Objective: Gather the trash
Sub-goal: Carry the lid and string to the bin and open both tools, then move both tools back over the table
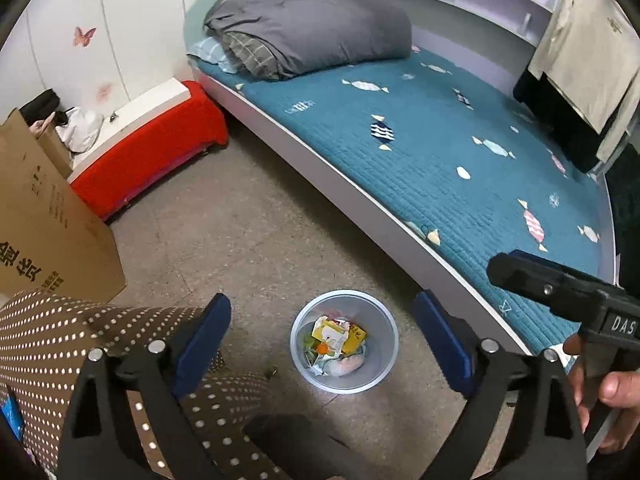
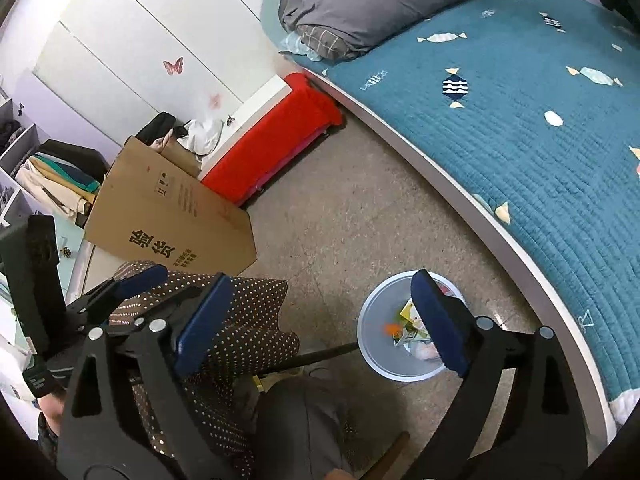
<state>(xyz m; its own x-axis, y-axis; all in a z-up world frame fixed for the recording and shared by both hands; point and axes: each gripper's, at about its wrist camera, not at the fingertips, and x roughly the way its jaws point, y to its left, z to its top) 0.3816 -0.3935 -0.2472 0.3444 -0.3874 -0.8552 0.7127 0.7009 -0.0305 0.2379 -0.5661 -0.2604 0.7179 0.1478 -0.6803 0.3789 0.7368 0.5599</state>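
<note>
Now both pairs of jaws stand wide apart with nothing between the pads. The left gripper (image 1: 322,344) hangs above the bin (image 1: 380,376), which shows in the gap between its blue pads (image 1: 204,340). The right gripper (image 2: 320,324) is spread just as wide; its right-hand pad (image 2: 438,320) crosses in front of the bin (image 2: 372,344), covering part of the rim. In the left wrist view that gripper also enters from the right edge, held by a hand (image 1: 608,396).

The bin is a pale round tub on the speckled floor (image 1: 256,232), just beside the bed (image 1: 440,160). Trash (image 1: 336,340) lies in it: a yellow-and-white carton, crumpled wrappers, and a small orange scrap (image 2: 390,328), blurred in the right wrist view.

A brown polka-dot cloth (image 1: 48,340) lies under the left gripper's left finger. Beyond it leans a cardboard box (image 1: 44,232), near a red bench (image 1: 148,152). A grey duvet (image 1: 312,32) is folded at the head of the bed.
</note>
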